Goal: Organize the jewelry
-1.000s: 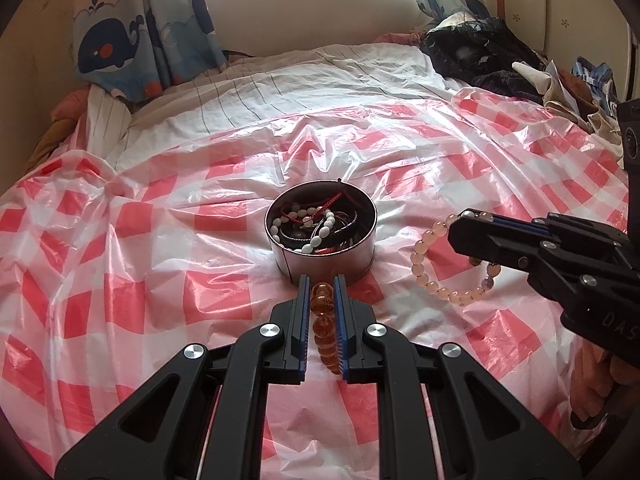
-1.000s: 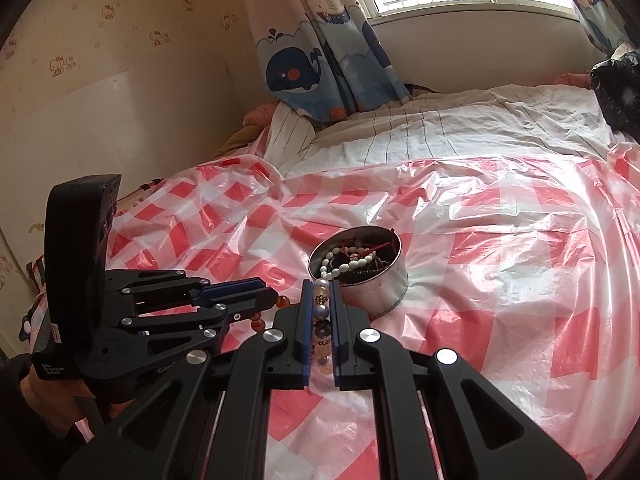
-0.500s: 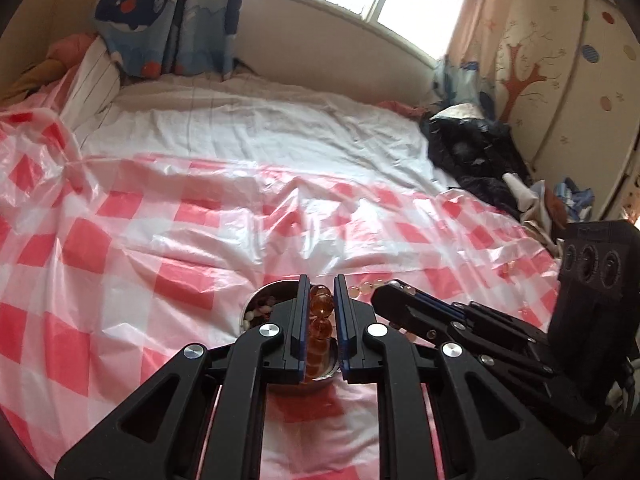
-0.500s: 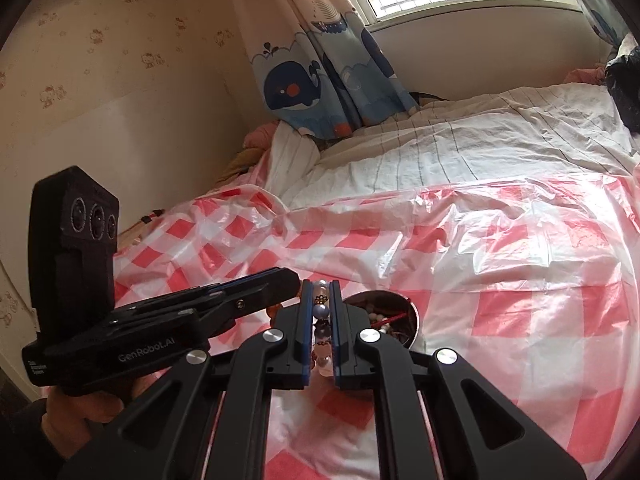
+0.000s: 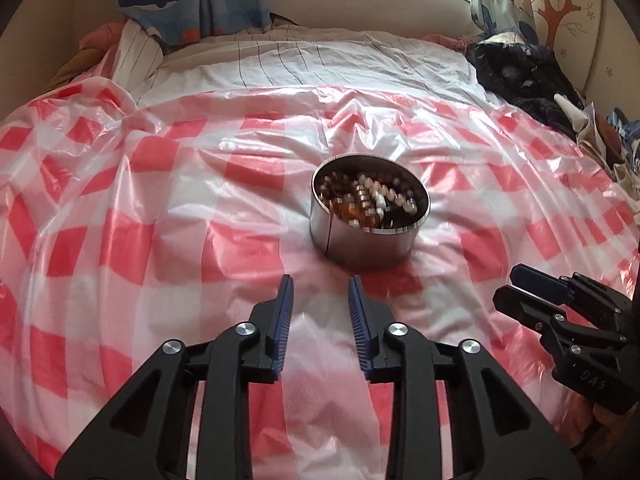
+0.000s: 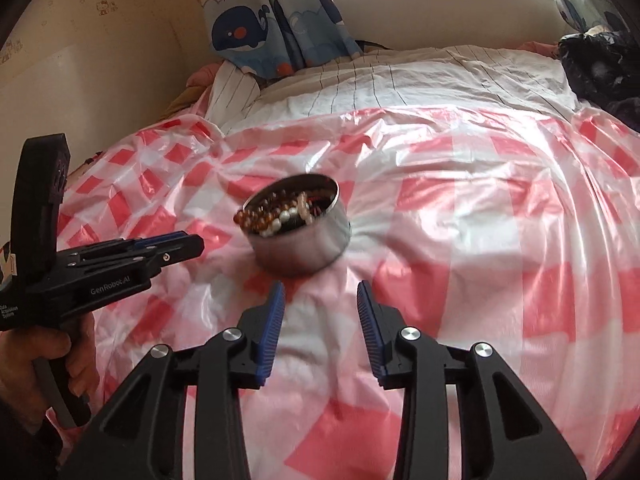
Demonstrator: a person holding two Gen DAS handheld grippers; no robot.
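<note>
In the left wrist view, the left tool is pointing toward 12 o'clock with its jaws opening and nothing between them. The right tool is sitting at 3 o'clock, its jaws also opening and empty. Just beyond the left tool's tips, the round metal tin is resting on the red-checked plastic sheet covering the bed. Beaded bracelets, amber, white and dark, are lying heaped inside the tin. Farther off at 12 o'clock, a whale-print curtain is hanging.
</note>
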